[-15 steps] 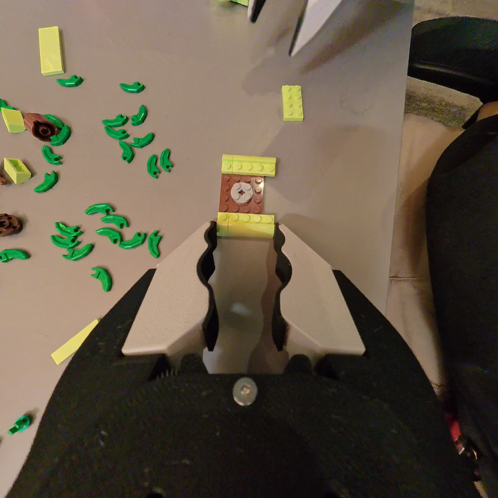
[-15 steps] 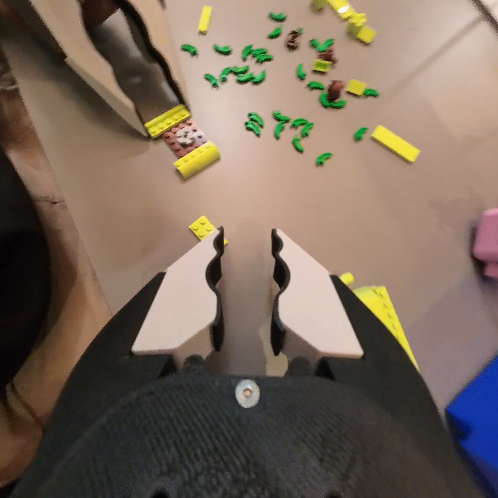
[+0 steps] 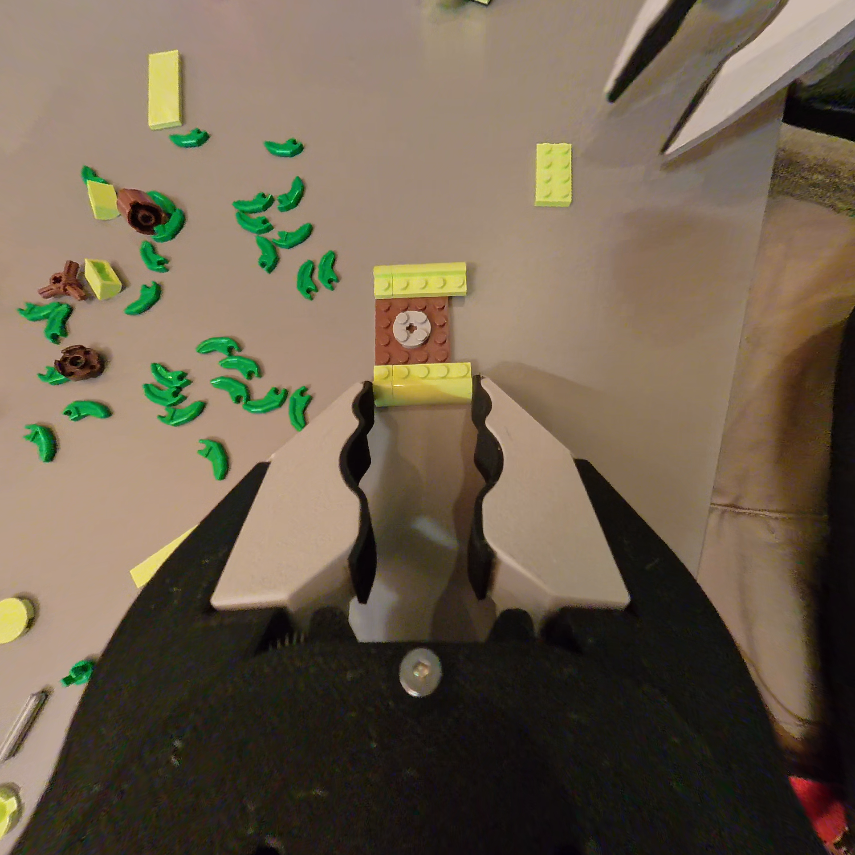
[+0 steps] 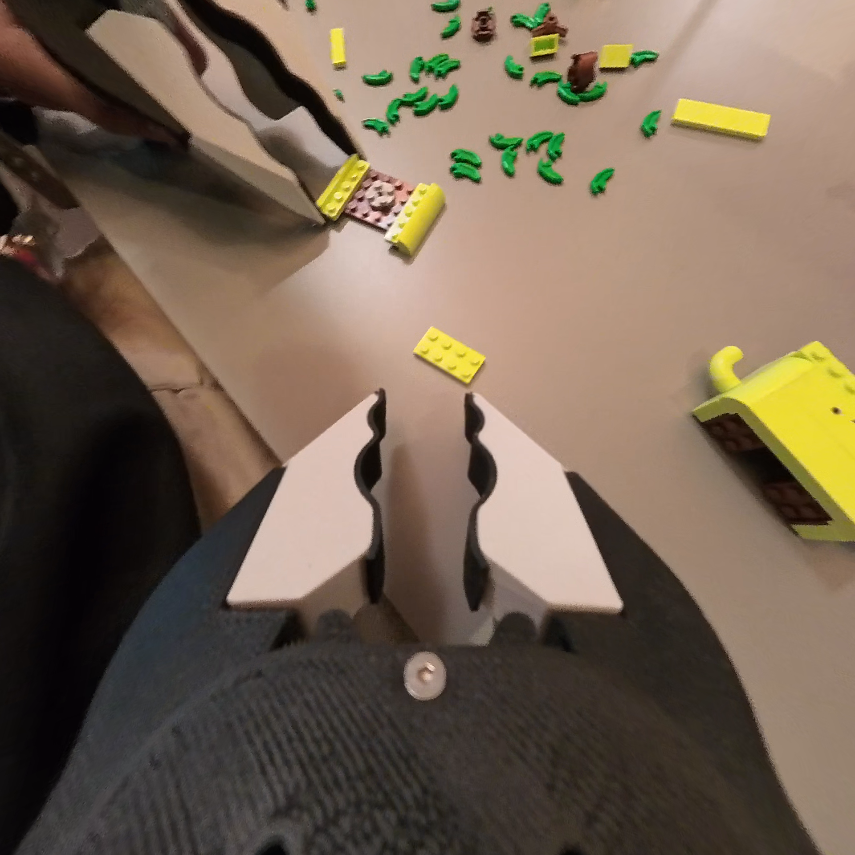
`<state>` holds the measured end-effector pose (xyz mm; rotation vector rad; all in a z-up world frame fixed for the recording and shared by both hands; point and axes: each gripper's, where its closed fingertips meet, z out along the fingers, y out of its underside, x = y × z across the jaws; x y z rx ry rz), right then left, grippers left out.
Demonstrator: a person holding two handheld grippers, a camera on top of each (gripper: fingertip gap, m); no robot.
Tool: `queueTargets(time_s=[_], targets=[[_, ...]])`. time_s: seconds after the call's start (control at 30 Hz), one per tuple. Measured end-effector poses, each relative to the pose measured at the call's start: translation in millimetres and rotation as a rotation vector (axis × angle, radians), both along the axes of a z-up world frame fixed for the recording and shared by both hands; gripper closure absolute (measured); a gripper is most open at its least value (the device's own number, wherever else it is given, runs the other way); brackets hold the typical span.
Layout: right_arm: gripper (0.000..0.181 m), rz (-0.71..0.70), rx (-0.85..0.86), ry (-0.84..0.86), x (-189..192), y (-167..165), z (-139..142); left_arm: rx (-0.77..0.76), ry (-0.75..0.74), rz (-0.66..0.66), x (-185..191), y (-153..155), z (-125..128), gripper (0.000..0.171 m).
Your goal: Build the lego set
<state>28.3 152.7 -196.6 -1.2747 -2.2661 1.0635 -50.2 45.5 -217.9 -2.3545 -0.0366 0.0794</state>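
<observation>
A small assembly [image 3: 412, 331], a brown plate with a grey round piece and a lime brick at each end, lies on the grey table. My left gripper [image 3: 423, 391] is shut on its near lime brick, one fingertip on each end of the brick. The assembly [image 4: 381, 199] and the left gripper [image 4: 337, 187] also show at the upper left of the right wrist view. My right gripper [image 4: 423, 400] is open and empty, above the table, just short of a loose lime 2x4 plate [image 4: 449, 355]. That plate [image 3: 553, 175] and the right gripper [image 3: 647, 120] show in the left wrist view.
Several green leaf pieces [image 3: 259, 222], brown pieces [image 3: 141, 215] and lime tiles [image 3: 163, 90] lie scattered left of the assembly. A larger lime-and-brown build [image 4: 786, 435] lies at the right. The table edge [image 3: 763, 324] runs close on the right, beside a person's lap.
My right gripper has drawn back from the lime 2x4 plate, which now lies ahead of its fingertips. My left gripper keeps its hold on the assembly.
</observation>
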Motion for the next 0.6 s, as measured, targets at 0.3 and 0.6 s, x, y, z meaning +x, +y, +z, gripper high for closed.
queueTargets(time_s=[0.3,0.6], targets=[[0.128,0.147,-0.102,-0.031,21,-25,-4,-0.001,-0.02,0.0,0,0,0,0.127],[0.158,0.105,0.131,-0.003,18,-14,-17,0.002,0.018,0.0,0,0,0,0.128]])
